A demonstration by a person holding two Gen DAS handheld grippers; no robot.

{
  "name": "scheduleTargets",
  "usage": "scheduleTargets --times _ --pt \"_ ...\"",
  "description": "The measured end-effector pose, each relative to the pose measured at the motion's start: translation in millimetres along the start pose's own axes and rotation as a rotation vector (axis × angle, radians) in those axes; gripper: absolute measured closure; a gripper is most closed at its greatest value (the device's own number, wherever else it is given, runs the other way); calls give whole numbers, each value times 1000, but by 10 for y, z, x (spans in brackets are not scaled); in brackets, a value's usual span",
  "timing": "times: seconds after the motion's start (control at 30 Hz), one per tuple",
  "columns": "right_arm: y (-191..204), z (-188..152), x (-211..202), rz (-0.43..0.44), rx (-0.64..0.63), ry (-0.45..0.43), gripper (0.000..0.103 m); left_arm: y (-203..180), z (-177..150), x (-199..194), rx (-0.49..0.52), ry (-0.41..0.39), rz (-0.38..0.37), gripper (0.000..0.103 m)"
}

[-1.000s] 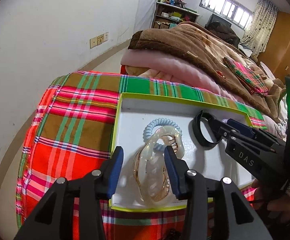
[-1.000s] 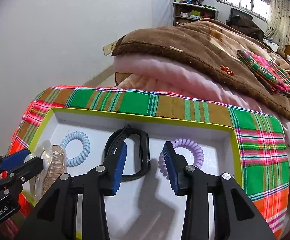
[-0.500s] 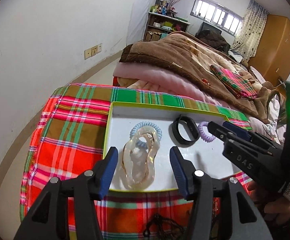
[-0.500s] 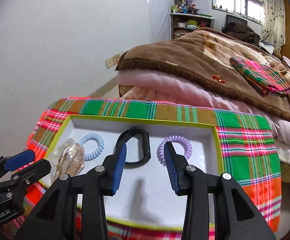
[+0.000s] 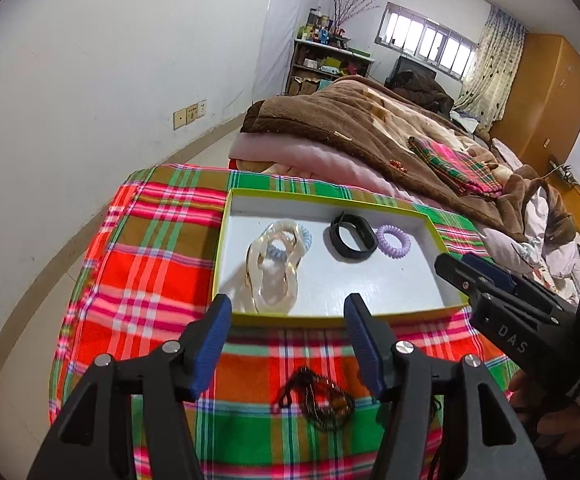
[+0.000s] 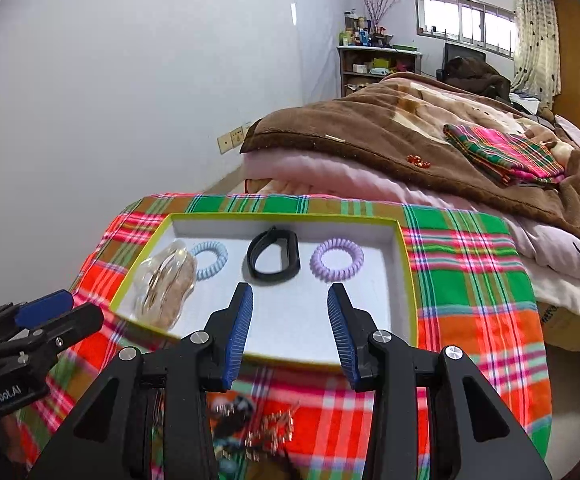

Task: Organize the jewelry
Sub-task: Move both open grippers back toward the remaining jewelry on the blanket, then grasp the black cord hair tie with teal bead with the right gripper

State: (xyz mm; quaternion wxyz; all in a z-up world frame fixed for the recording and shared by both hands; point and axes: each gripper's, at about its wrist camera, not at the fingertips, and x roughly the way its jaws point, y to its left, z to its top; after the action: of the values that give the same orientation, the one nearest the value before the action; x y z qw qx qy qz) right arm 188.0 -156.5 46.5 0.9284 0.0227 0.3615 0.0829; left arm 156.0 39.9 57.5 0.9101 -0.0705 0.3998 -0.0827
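A white tray (image 5: 370, 284) with a yellow-green rim lies on the plaid cloth. It holds a clear hair claw (image 5: 272, 276), a light blue coil tie (image 5: 280, 248) partly under the claw, a black band (image 5: 352, 238) and a purple coil tie (image 5: 393, 241). My left gripper (image 5: 288, 304) hovers over the tray's near rim, its jaws opening with nothing between them. A dark bead string (image 5: 318, 400) lies on the cloth below it. My right gripper (image 6: 290, 292) is open and empty, near the tray (image 6: 370, 312), in front of the black band (image 6: 274, 256) and purple tie (image 6: 337, 259).
Behind the table is a bed with a brown blanket (image 5: 370, 120) over a pink quilt (image 6: 330, 172). A white wall runs along the left. More small jewellery (image 6: 266, 428), blurred, lies on the cloth under my right gripper. A hand (image 5: 562, 432) holds the right gripper.
Both grippers drew back and upward from the tray. The left jaws, which flanked the clear claw, widened and left it lying in the tray. The bead string came into view.
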Motion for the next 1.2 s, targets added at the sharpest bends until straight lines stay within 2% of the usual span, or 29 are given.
scheduleTargets --times 0.23,0.57,0.77,0.87,0.97,1.2 --pt "-117 -258 -194 1 20 -1 63 65 -209 -138 6 -35 -11 40" --pt "-267 -704 -214 24 15 68 62 235 -538 -80 -32 25 -67 35" --pt "-274 -899 -168 80 -27 110 62 320 -645 -91 -56 44 -93 35" --pt "-237 -952 -141 117 -50 130 62 371 -686 -60 -87 79 -124 35" --pt "-177 -993 -86 126 -77 153 62 432 -737 -18 -118 115 -148 35" --pt "-69 -1033 3 90 -124 179 62 451 -820 3 -136 154 -141 36"
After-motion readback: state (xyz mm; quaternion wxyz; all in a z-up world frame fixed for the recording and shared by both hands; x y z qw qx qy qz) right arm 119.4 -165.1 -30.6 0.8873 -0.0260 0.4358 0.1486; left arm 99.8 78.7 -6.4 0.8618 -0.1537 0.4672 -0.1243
